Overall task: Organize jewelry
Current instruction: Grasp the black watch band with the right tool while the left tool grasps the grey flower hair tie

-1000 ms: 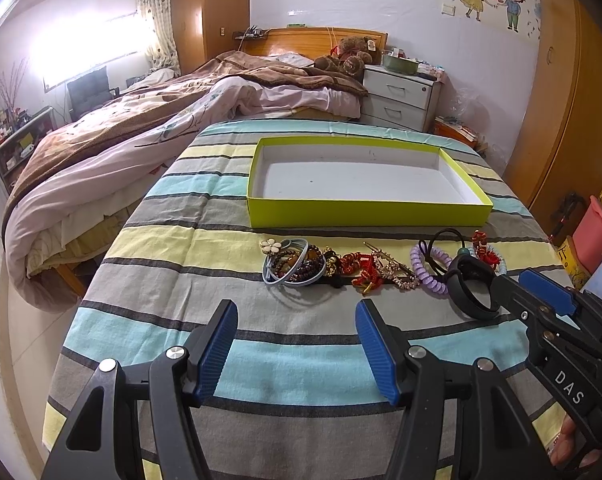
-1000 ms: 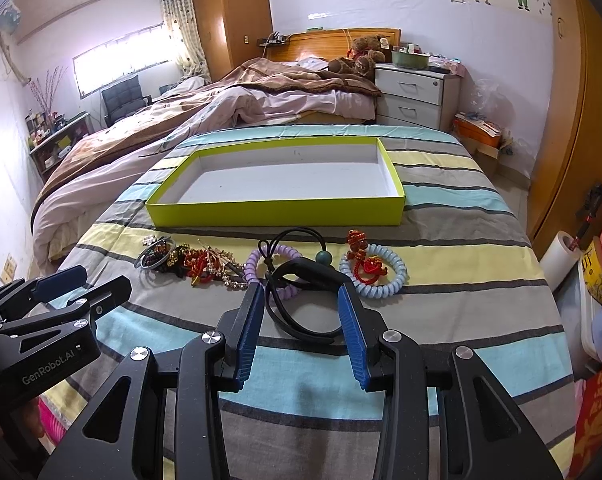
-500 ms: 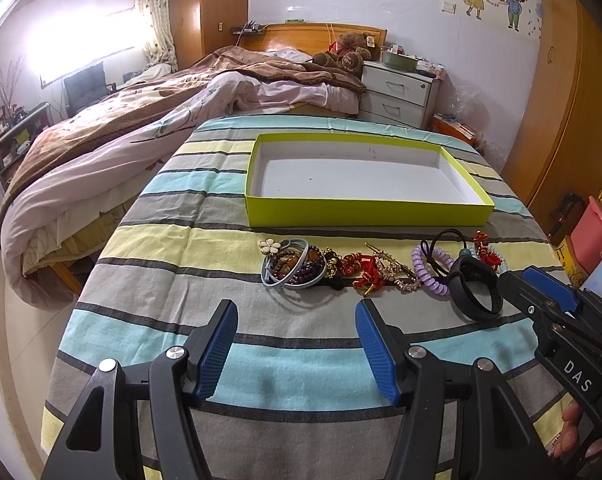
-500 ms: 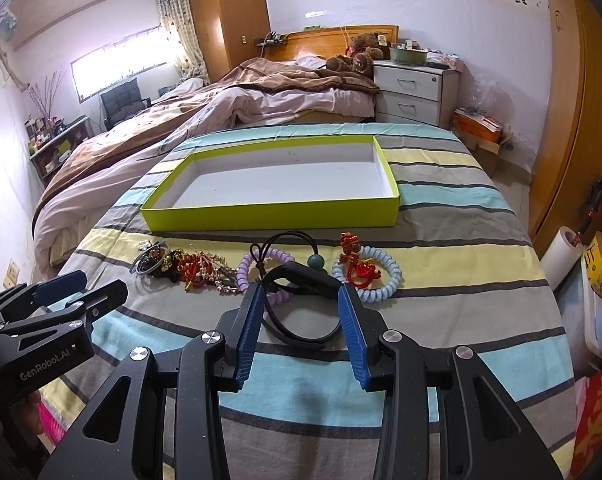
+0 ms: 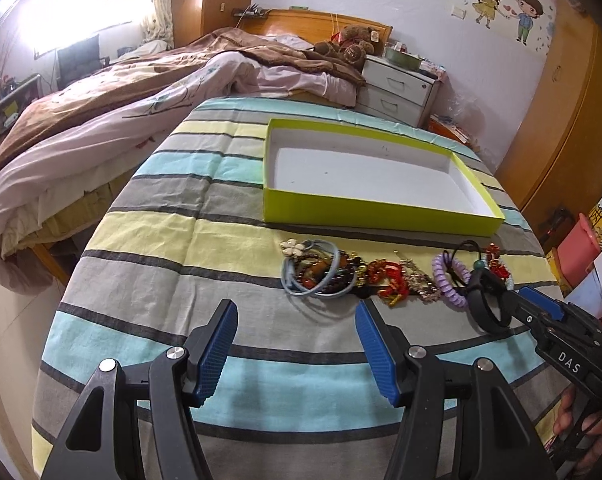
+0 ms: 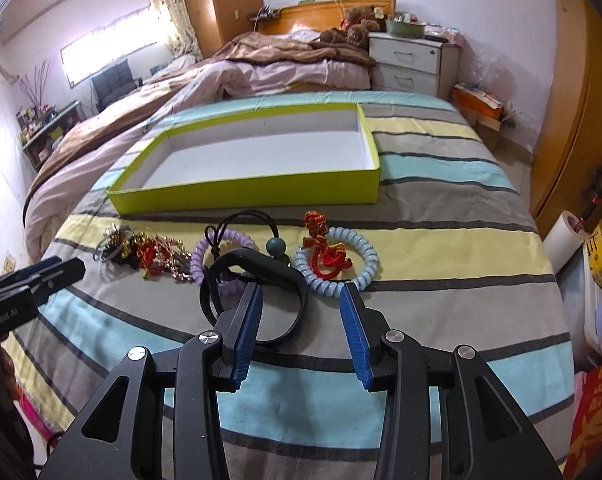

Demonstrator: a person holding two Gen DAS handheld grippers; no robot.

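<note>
A row of jewelry lies on the striped bedspread in front of an empty lime-green box [image 5: 365, 216] [image 6: 245, 196]. From the left: blue hair ties with beads [image 5: 317, 270], red knots [image 5: 385, 278], a purple coil tie [image 5: 449, 280] [image 6: 209, 252], a black band [image 5: 487, 304] [image 6: 257, 276], a light-blue coil tie [image 6: 337, 264] with a red knot. My right gripper [image 6: 301, 320] is open; its left finger sits inside the black band's loop, its right finger outside. My left gripper [image 5: 297, 352] is open and empty, short of the hair ties.
An unmade bed [image 5: 101, 120] lies to the left. A white nightstand [image 6: 413, 64] stands at the back. A paper roll [image 6: 561, 236] and boxes sit on the floor past the right edge of the bedspread [image 6: 461, 312].
The right gripper has shifted to the right, so the black band now sits around its left finger instead of between both fingers. The left gripper's view has tilted slightly.
</note>
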